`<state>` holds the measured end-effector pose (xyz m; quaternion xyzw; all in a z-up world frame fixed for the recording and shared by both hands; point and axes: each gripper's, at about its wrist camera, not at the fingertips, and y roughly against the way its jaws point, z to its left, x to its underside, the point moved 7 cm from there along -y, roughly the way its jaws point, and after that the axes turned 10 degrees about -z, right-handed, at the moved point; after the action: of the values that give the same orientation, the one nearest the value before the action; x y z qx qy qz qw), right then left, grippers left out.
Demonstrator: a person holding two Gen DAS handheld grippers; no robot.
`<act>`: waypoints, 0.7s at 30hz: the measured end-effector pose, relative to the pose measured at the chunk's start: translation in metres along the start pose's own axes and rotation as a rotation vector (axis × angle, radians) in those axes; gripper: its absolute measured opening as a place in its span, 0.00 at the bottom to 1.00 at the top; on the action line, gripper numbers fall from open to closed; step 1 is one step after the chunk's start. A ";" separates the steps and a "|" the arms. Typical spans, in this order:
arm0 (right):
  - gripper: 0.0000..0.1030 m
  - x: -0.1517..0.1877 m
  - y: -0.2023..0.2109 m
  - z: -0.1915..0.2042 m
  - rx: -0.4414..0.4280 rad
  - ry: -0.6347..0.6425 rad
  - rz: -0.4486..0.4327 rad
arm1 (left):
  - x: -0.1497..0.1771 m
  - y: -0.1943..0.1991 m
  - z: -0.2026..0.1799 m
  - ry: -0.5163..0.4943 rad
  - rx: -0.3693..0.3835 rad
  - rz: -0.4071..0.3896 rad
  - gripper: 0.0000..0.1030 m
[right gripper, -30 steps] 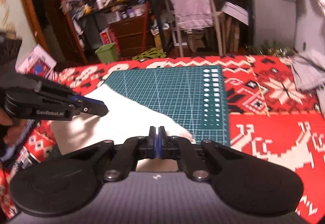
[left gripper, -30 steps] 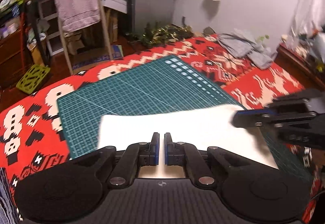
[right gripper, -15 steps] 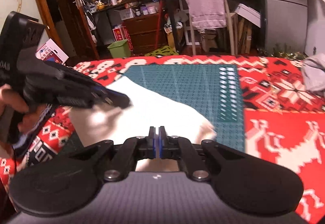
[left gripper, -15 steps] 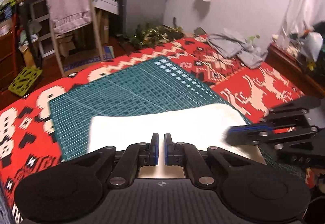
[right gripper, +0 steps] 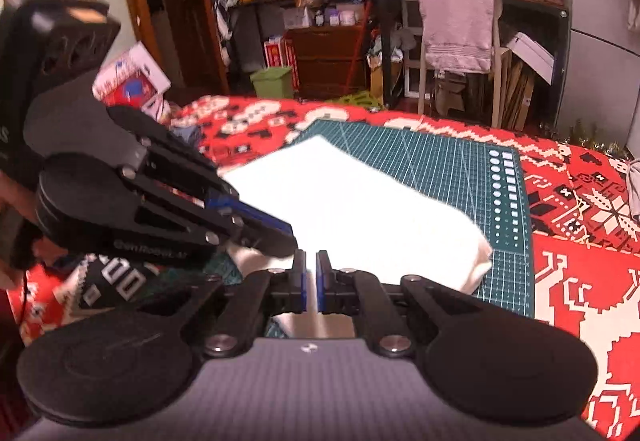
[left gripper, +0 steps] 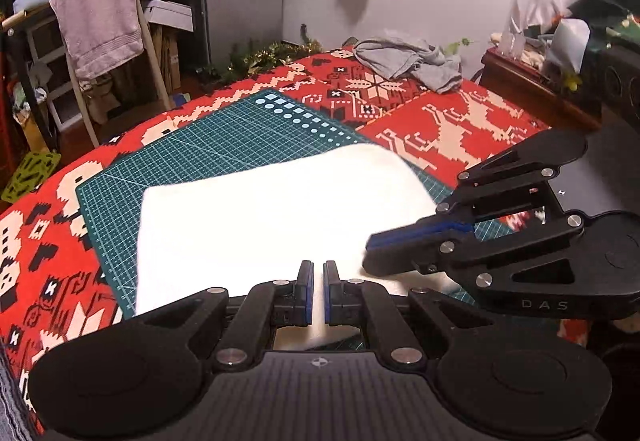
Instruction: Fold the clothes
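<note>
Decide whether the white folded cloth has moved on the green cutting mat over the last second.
Yes. In the left wrist view the white folded cloth now reaches farther up the green cutting mat, its far edge nearer the mat's printed row of pale shapes.

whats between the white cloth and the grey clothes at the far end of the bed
In the left wrist view, a strip of green cutting mat, then bare red patterned blanket, separates the white cloth from the grey clothes.

A plain white cloth [left gripper: 280, 217] is seen on a green, white-gridded cutting mat [left gripper: 192, 157]; at twelve o'clock a red, white-and-black patterned blanket [left gripper: 440, 121] carries grey clothing [left gripper: 408, 59].
</note>
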<state>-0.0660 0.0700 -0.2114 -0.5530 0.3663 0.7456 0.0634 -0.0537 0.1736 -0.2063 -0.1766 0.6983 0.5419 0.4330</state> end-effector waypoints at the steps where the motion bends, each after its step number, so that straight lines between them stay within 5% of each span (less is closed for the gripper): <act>1: 0.04 0.002 0.003 -0.001 0.000 0.002 0.005 | 0.000 0.002 0.003 -0.002 -0.012 0.000 0.05; 8: 0.05 0.020 0.056 -0.034 0.069 -0.088 0.021 | 0.004 0.023 0.045 0.069 -0.115 -0.024 0.05; 11: 0.12 0.029 0.072 -0.051 0.070 -0.231 0.023 | 0.003 0.038 0.066 0.171 -0.137 -0.065 0.08; 15: 0.13 0.038 0.069 -0.071 0.030 -0.465 0.014 | 0.008 0.046 0.091 0.330 -0.142 -0.098 0.32; 21: 0.23 0.047 0.048 -0.088 -0.049 -0.763 -0.014 | 0.018 0.039 0.122 0.553 -0.099 -0.099 0.33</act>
<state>-0.0395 -0.0337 -0.2405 -0.2397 0.2948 0.9059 0.1872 -0.0415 0.3027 -0.2015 -0.3726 0.7531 0.4849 0.2427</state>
